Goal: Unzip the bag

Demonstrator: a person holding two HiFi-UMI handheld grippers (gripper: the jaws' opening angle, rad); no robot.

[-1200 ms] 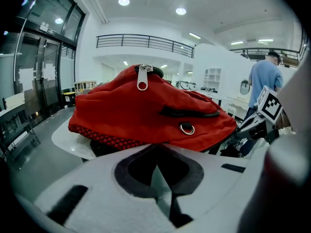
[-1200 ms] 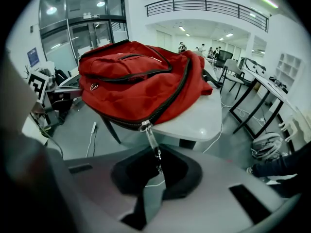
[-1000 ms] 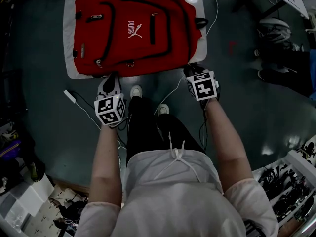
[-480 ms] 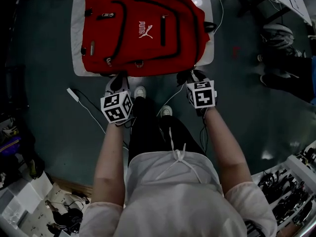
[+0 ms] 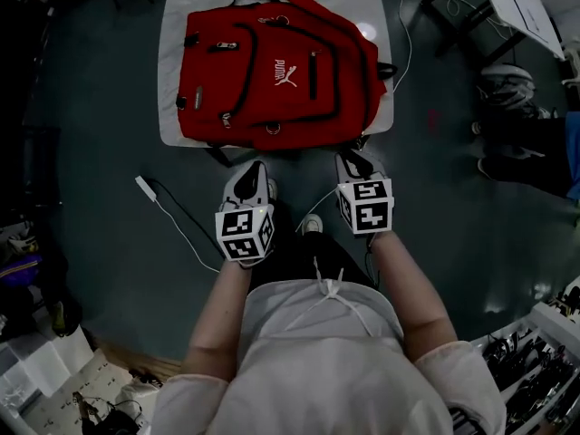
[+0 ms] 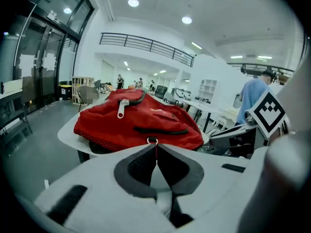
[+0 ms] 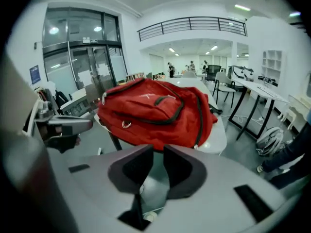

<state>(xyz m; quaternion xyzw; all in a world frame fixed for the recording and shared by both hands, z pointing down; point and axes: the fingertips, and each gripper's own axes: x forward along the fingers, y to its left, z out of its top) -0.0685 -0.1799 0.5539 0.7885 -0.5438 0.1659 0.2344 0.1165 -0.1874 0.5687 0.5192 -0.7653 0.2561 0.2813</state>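
Observation:
A red backpack (image 5: 281,80) with black zips lies flat on a small white table (image 5: 177,25). My left gripper (image 5: 254,167) hangs just short of the bag's near edge, jaws shut and empty. In the left gripper view the backpack (image 6: 141,120) fills the middle, a silver zip pull (image 6: 122,108) on top and a metal ring (image 6: 152,141) at its near edge. My right gripper (image 5: 352,158) hovers below the bag's near right corner. Its jaws are opening, a narrow gap with nothing in it. The right gripper view shows the backpack (image 7: 155,110) ahead, untouched.
A white cable with an adapter (image 5: 142,182) trails over the dark floor left of my legs. My shoes (image 5: 313,223) stand close under the table edge. A desk (image 5: 526,7) and gear lie to the right, bins (image 5: 535,352) at lower right. A person in blue (image 6: 252,101) stands beyond.
Both grippers have drawn back a little from the bag's near edge and come closer together. The head view has shifted, so the bag now sits further right.

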